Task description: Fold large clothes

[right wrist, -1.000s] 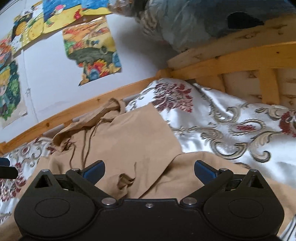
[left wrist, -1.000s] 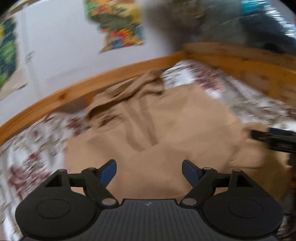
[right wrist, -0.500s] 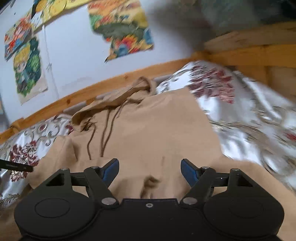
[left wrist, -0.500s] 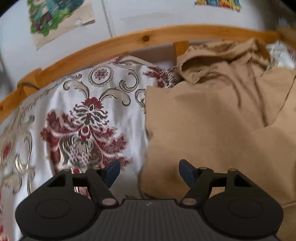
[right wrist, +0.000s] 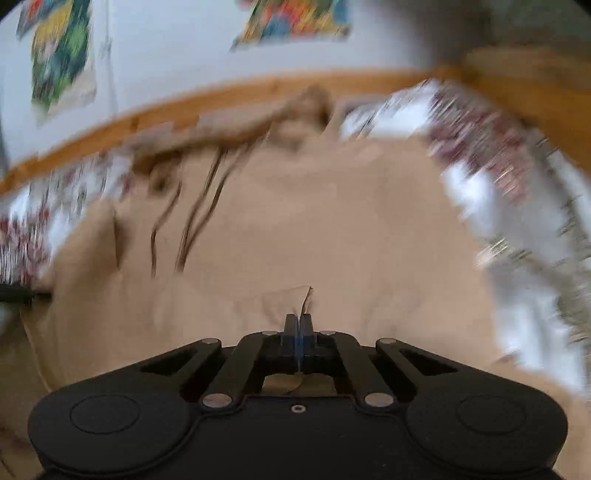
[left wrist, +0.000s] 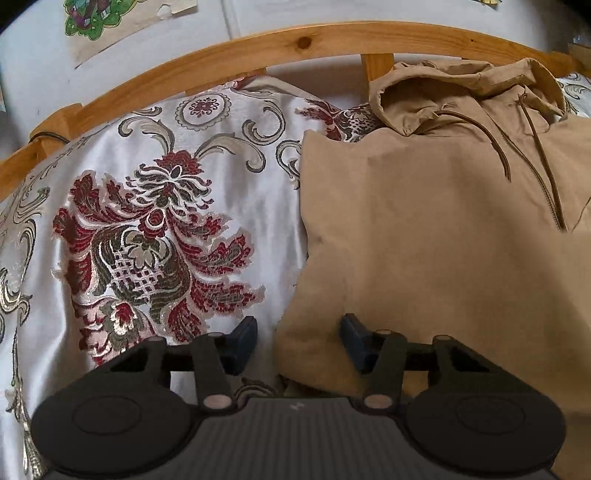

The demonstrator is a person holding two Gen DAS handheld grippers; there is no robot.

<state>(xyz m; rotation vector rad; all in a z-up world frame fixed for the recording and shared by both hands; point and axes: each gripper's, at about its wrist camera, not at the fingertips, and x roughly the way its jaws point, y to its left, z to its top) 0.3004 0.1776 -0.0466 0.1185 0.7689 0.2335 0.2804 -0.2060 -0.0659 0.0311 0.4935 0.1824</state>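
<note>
A tan hoodie (left wrist: 424, 229) lies flat on the bed, hood (left wrist: 443, 88) toward the headboard, dark drawstrings (left wrist: 546, 170) on its chest. My left gripper (left wrist: 298, 338) is open, its fingers straddling the hoodie's left side edge low over the bedspread. In the blurred right wrist view the hoodie (right wrist: 314, 221) fills the middle. My right gripper (right wrist: 298, 320) is shut on a small fold of its tan fabric (right wrist: 291, 299), which peaks up just ahead of the fingertips.
The bed has a white satin bedspread with red floral pattern (left wrist: 155, 229). A curved wooden headboard rail (left wrist: 295, 40) runs behind it against a white wall with colourful posters (left wrist: 110, 18). A wooden frame post (right wrist: 535, 85) stands at the right.
My right gripper has closed on a fold of the hoodie and is moving, blurring its view. My left gripper dropped closer to the hoodie's left edge and narrowed slightly, still open.
</note>
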